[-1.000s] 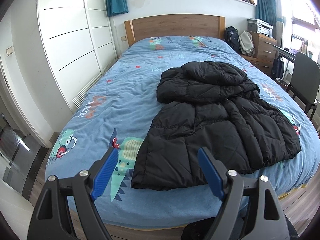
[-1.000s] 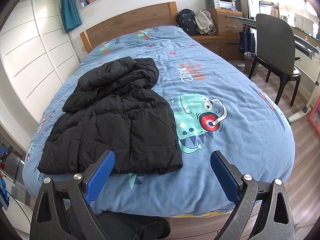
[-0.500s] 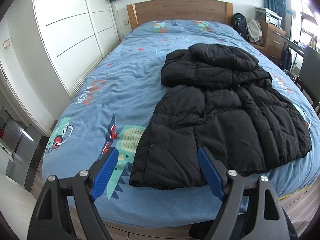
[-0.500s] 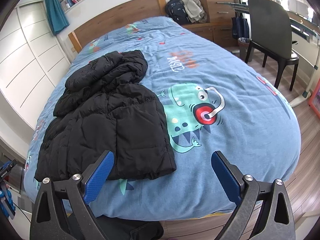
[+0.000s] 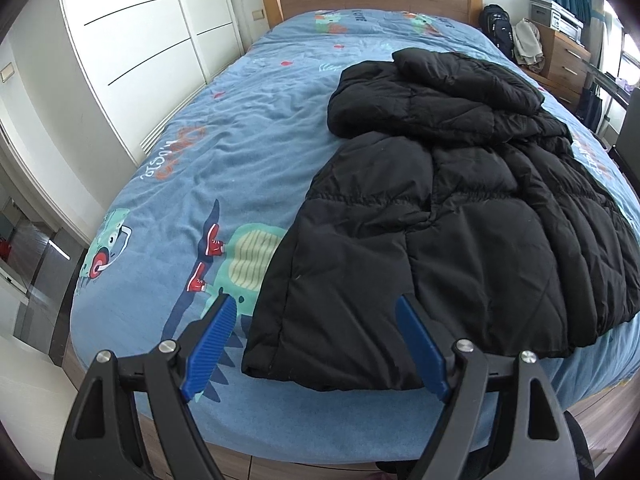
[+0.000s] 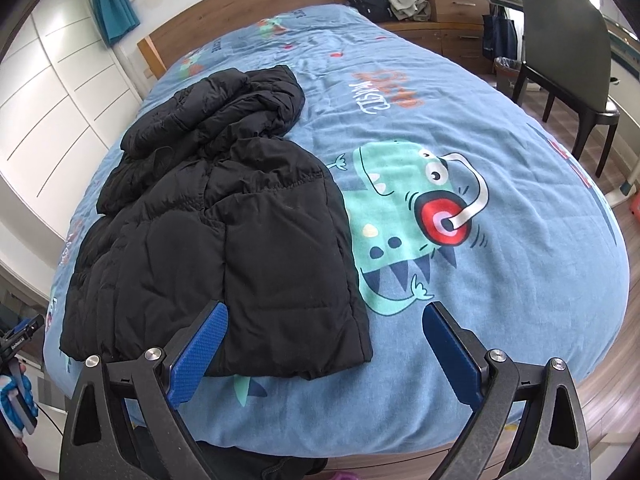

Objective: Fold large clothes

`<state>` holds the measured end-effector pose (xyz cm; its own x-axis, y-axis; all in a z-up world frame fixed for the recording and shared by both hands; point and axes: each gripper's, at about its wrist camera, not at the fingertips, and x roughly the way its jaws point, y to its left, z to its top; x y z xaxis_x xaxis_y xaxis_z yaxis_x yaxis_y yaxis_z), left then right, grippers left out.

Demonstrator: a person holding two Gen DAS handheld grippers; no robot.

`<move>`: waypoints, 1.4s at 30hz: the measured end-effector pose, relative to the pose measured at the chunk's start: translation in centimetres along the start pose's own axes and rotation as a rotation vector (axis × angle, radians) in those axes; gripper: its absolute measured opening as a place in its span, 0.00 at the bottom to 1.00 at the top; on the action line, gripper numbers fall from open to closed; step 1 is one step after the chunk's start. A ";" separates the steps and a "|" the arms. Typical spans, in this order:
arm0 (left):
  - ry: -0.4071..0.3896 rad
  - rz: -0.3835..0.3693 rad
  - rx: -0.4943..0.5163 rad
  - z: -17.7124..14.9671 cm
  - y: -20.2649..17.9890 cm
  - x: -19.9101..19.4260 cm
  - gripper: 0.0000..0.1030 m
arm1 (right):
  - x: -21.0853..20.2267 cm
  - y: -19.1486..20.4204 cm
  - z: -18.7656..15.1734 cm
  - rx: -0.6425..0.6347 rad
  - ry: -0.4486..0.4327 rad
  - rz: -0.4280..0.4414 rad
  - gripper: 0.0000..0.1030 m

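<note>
Though the jacket (image 5: 460, 216) lies partly bunched on the bed (image 5: 240, 152), no neat fold shows; left tool (image 5: 316, 344) and right tool (image 6: 326, 346) gape empty above its hem.

Black puffer jacket (image 5: 460, 216) lying flat, partly folded, on blue bedspread (image 5: 224, 168) near foot edge.

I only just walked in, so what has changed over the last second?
Both tongs, left and right, have come down closer to the near hem of the black puffer jacket. Nothing was taken hold of or let go. The jacket lies as before on the blue bedspread, and both tongs remain open.
</note>
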<state>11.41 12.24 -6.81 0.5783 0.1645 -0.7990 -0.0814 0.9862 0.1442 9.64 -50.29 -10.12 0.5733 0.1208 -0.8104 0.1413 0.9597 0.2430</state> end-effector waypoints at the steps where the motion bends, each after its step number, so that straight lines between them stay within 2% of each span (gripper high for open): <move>1: 0.003 0.002 -0.001 0.0 0.0 0.3 0.79 | 0.1 0.1 0.2 -0.002 0.002 0.000 0.94; 9: 0.038 -0.006 -0.031 -0.2 0.6 2.9 0.79 | 2.1 0.5 1.3 -0.014 0.030 0.013 0.94; 14: 0.047 -0.089 -0.111 -0.2 2.1 4.4 0.79 | 3.8 0.7 1.3 -0.002 0.063 0.044 0.97; 20: 0.062 -0.142 -0.192 0.0 3.7 6.2 0.79 | 5.4 0.7 1.8 0.017 0.084 0.093 0.98; 25: 0.066 -0.240 -0.253 0.3 5.0 7.5 0.79 | 6.7 0.6 2.4 0.037 0.099 0.138 0.99; 30: 0.088 -0.335 -0.278 0.7 5.8 9.4 0.79 | 8.6 -0.3 2.4 0.058 0.149 0.165 0.99; 35: 0.119 -0.399 -0.350 -0.2 7.1 11.8 0.79 | 10.8 -1.1 1.5 0.095 0.220 0.229 0.99; 38: 0.129 -0.391 -0.374 -0.8 8.2 12.7 0.79 | 11.8 -1.1 1.0 0.099 0.266 0.270 0.99; 42: 0.140 -0.412 -0.462 -1.8 10.6 13.8 0.79 | 12.5 -0.8 0.6 0.078 0.280 0.271 0.99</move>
<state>17.04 25.01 -17.41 0.5277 -0.2600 -0.8086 -0.2348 0.8703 -0.4331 17.17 -49.74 -20.11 0.3575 0.4416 -0.8229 0.0824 0.8628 0.4987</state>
